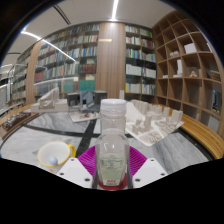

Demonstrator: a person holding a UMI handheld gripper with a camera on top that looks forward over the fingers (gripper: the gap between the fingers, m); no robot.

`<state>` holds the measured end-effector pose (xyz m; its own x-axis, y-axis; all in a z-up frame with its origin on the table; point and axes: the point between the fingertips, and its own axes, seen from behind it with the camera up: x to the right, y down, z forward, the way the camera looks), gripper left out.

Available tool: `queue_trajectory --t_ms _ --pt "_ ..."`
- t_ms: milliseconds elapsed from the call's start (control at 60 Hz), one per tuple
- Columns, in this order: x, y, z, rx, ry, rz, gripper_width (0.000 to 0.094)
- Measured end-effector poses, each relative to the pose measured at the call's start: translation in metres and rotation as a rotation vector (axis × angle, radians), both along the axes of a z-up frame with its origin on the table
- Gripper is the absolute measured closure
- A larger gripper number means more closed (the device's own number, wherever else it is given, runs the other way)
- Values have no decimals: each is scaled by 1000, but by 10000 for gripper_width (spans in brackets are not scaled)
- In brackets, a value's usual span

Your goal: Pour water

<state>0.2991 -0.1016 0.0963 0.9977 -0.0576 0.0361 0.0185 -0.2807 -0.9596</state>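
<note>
Library room with a grey table

Tall bookshelves (75, 62) are lining the far wall, packed with books, while wooden shelving (190, 70) is running along the right side, holding scattered items. Strip lights (115, 10) are glowing across the ceiling. A grey marbled table (185, 148) is spreading in front, with chairs (88, 102) standing beyond it near the shelves.
</note>
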Motion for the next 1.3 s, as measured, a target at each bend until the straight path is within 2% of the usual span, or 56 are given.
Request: queue_trajectory --t_ms 33,50,67,100,150,183,250,300,350,400,467,800,983,1167,1300 --pt "3 1 -17 -15 -10 2 534" --pt "2 6 -7 51 -8 8 534" --pt "3 -2 -14 18 -6 6 541" --pt "3 13 -12 37 -1 3 535" --pt "3 -3 -12 30 -7 -1 534" --pt "3 -2 -11 35 -12 -2 496" --pt "3 -3 -12 19 -11 -6 389" --pt "4 -2 -19 -36 -8 -20 290" --pt "4 -10 -15 -53 0 -34 59" --pt "8 -19 -8 -55 -7 -49 103" --pt "3 -45 8 -63 -31 -75 68" --pt "-58 -218 77 -123 -3 -119 80" --pt "-90 -307 94 -147 -15 -138 83" --pt "-108 -357 101 -158 -20 -145 79" --pt "-113 -369 95 -174 -7 -146 82"
